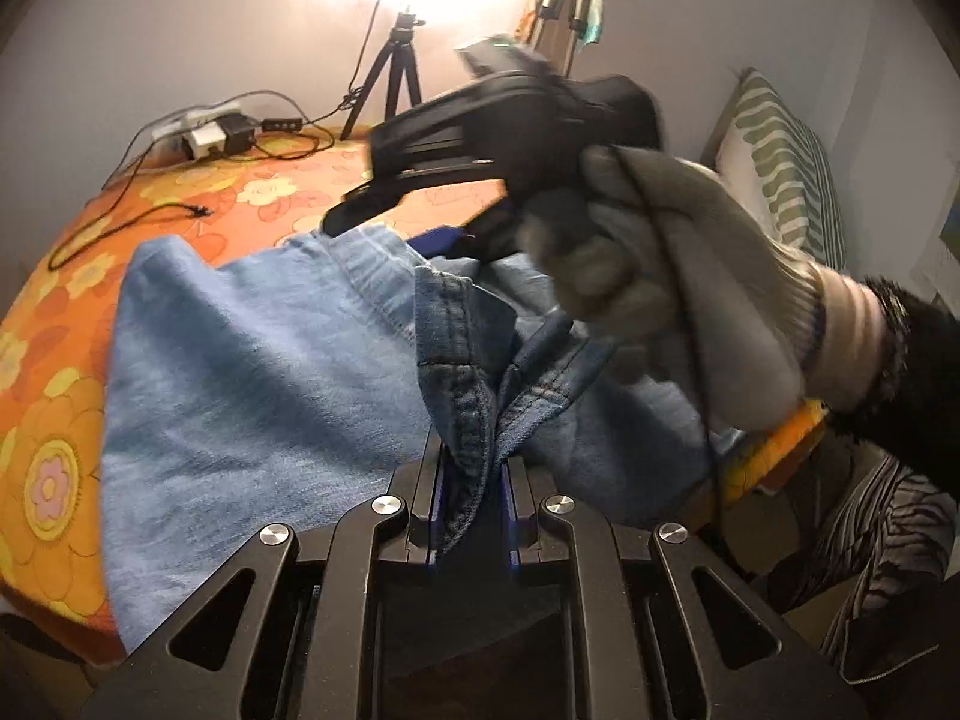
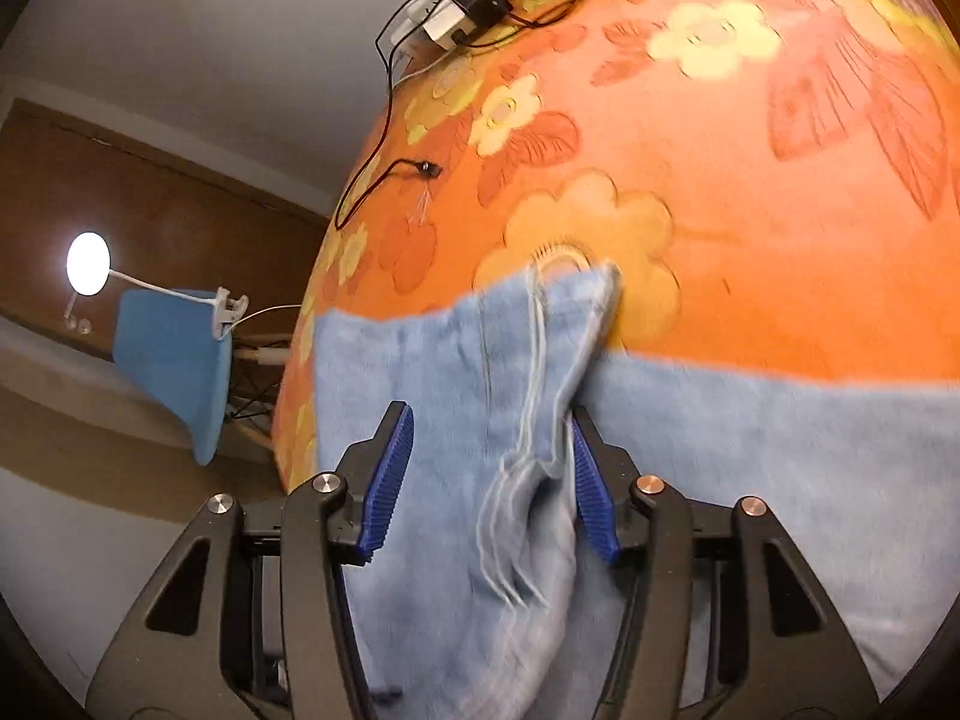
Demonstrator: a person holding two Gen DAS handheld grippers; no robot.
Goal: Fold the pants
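My left gripper (image 1: pixel 474 480) is clenched on a thick seamed fold of the blue jeans (image 1: pixel 252 372), which lie spread over the orange flowered bedspread (image 1: pixel 54 396). My right gripper (image 2: pixel 492 480) stands released, its blue pads (image 2: pixel 390 480) apart with a frayed hem between them, blurred. In the left view my gloved right hand (image 1: pixel 660 276) hides the cloth beyond.

An orange floral bedspread (image 2: pixel 750 192) carries chargers (image 2: pixel 462 15) (cables trailing), near a tripod (image 1: pixel 393 81) and blue chair (image 2: pixel 174 366).
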